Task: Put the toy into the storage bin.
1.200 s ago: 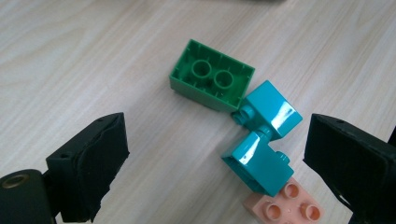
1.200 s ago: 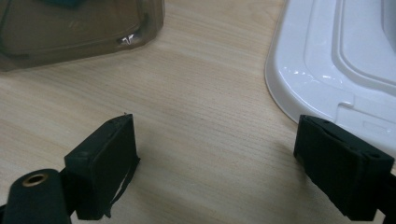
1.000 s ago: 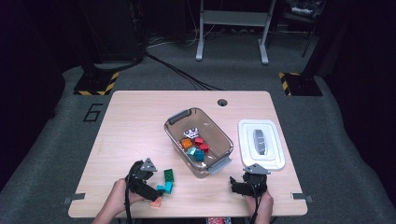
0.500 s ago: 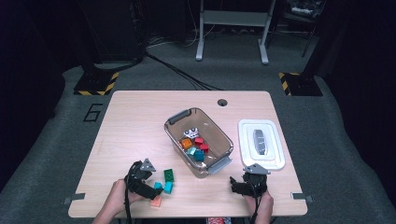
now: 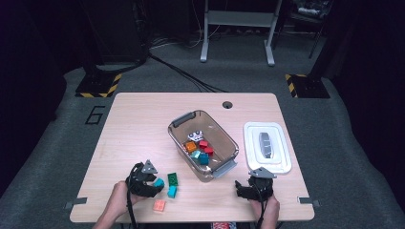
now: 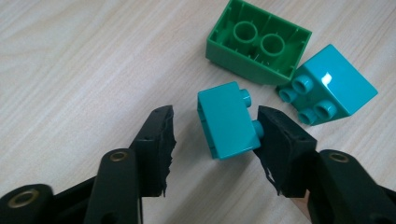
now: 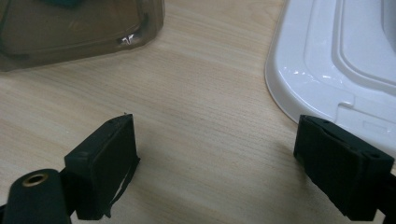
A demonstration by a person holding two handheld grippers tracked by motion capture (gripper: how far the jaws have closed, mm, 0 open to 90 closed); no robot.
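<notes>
The left gripper had just been closing its 2 matte black jaws around a small teal brick. The right-hand pad touched a stud on the brick's side, while the left-hand pad, its rubber edge ragged and torn, stood a little off the smooth plastic face, so the brick was not yet pinched. The brick lay tilted on the pale wood-grain table near the front edge. Just beyond it lay a green brick, upside down, showing its hollow underside with 2 round tubes, and beside that a glossy teal square brick on its side with 4 studs facing the gripper. In the high view an orange brick sat nearer the person.

The right gripper rested with its blocky jaws spread wide, nothing between them, above bare wood between a clear smoky plastic bin and a white moulded lid with rounded corners.
</notes>
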